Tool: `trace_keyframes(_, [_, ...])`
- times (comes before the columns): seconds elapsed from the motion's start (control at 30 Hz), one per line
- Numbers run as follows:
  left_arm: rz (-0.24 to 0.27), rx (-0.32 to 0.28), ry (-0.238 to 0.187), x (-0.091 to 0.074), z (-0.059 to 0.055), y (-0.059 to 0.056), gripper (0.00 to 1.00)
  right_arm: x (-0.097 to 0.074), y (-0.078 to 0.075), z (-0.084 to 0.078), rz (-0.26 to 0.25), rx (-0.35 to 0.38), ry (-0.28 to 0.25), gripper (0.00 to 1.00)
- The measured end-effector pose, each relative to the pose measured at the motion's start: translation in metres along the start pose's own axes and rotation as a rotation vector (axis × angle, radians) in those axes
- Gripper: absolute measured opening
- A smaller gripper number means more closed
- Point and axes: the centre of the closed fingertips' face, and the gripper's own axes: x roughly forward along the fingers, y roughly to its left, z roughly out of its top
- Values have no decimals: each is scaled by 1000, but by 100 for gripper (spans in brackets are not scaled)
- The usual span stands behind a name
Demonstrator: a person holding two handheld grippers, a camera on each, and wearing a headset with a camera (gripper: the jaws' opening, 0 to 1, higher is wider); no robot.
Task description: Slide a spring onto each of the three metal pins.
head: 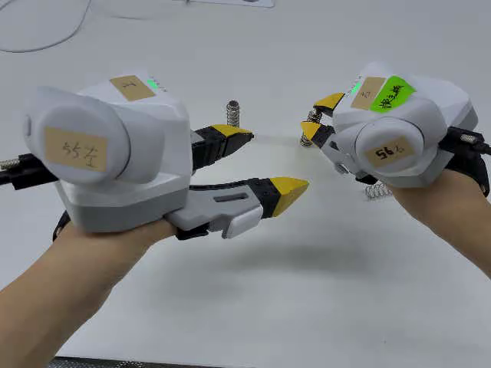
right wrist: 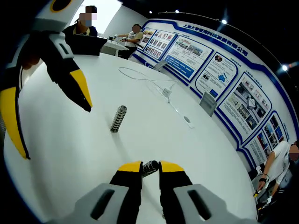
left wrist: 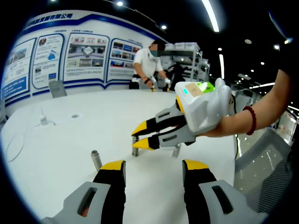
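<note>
Left gripper (head: 265, 159): nearest to me, with its jaws spread wide and nothing between them. It hovers over the table (head: 253, 299), well in from the near edge.
Right gripper (head: 321, 116): jaws drawn narrow, pinching a spring (right wrist: 150, 166) across its coils. It is just beyond the left gripper's tips, farther from the near edge.
Seating: I cannot tell whether a pin already runs inside that spring.
Dressed pin (right wrist: 118, 118): stands upright with coils wound round it, apart from both grippers and toward the far edge.
Third pin (left wrist: 176, 150): a small upright shape just behind the right gripper. It looks bare, but it is too small for me to be sure.
Loose spring (head: 374, 192): lies flat on the table beneath the right gripper's body, toward the right edge.
Look: a short coil of bright grey steel with close, even turns.
Handling: I judge it very light and smooth-skinned. It should be stiff across the coils and springy along them, so it will likely roll on the table and pop out of a hard squeeze.
Hold: I would pinch gently across the upper turns, leaving the lower end free for the pin.
</note>
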Motion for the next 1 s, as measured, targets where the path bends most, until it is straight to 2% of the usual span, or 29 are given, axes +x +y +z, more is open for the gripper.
trace_keyframes(0.2, [0, 0, 3, 0, -1, 0, 50, 1, 0, -1, 0, 9, 4, 15])
trace_keyframes(0.27, [2, -1, 4, 0, -1, 1, 50, 1, -1, -1, -5, 21, 1, 18])
trace_keyframes(0.63, [16, 3, -3, -2, 1, 3, 54, -8, -6, 13, -6, 68, -41, 23])
trace_keyframes(0.8, [24, 6, -12, -4, 4, 4, 56, -16, -7, 20, 19, 165, -66, 27])
trace_keyframes(1.0, [31, 6, -13, -5, 6, 5, 59, -29, -8, 22, 37, 216, -69, 31])
